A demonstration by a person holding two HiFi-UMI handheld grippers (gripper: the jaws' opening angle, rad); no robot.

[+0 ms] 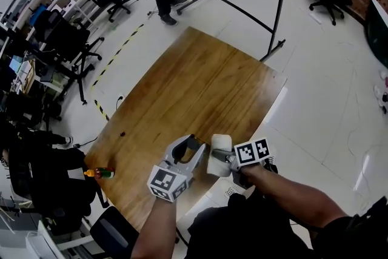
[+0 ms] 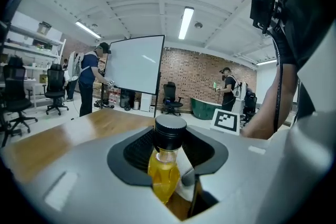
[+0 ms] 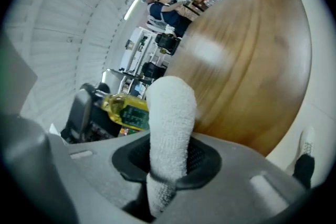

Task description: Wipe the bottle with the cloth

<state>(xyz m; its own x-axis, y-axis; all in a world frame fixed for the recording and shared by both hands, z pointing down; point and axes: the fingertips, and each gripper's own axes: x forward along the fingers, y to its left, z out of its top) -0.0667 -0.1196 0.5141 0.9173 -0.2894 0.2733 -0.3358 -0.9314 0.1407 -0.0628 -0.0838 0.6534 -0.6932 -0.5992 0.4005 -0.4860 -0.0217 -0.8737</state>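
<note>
In the lower middle of the head view, over the near edge of the brown wooden tabletop [image 1: 200, 82], the two tools come together. The left tool [image 2: 170, 153] pinches a small clear bottle of yellow liquid with a black cap [image 2: 164, 176], with the cap at the top in the left gripper view. The right tool [image 3: 168, 160] is clamped on a rolled white terry cloth [image 3: 170, 113]. The cloth's rounded end sits just beside the bottle's dark label, perhaps touching it. A second small orange bottle [image 1: 100, 173] sits at the tabletop's lower left edge.

Both gripping, left tool [image 1: 189, 153], right tool [image 1: 222, 158]
</note>
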